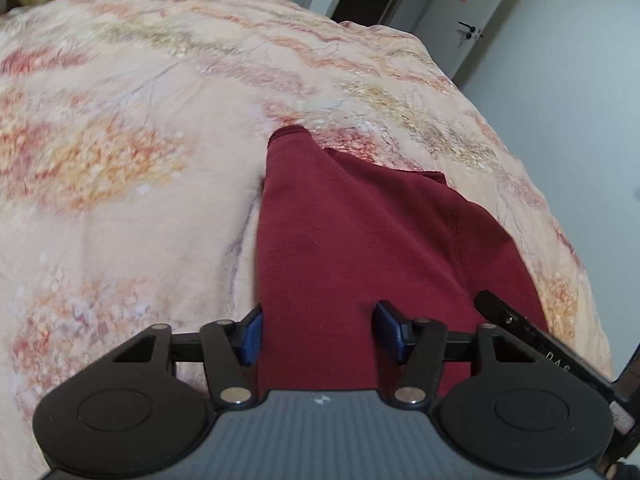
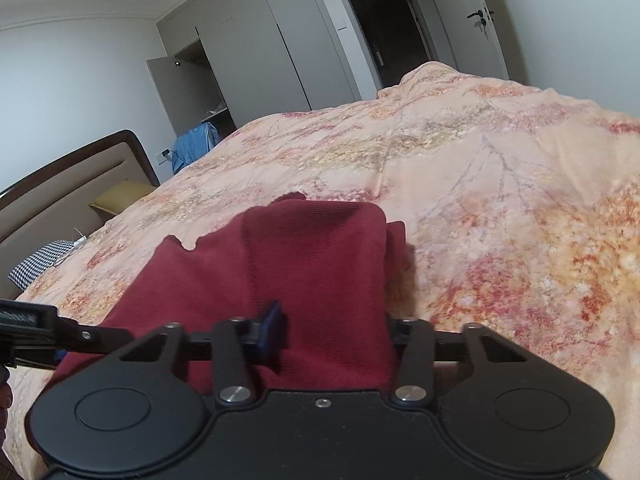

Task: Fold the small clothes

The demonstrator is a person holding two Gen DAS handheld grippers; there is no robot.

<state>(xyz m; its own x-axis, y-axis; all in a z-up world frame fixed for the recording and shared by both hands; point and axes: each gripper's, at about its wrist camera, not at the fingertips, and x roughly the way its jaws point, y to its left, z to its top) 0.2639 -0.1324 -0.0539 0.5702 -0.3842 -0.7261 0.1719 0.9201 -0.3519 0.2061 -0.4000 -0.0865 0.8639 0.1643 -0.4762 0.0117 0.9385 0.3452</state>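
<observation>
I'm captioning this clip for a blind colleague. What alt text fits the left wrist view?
Left tongs open, their blue pads either side of a dark red garment lying on a floral bedspread. The right tongs reach in at lower right; a door stands beyond.

A floral bedspread covers the bed. Grey wardrobes line the far wall, one door open. A dark doorway stands beside them.
</observation>
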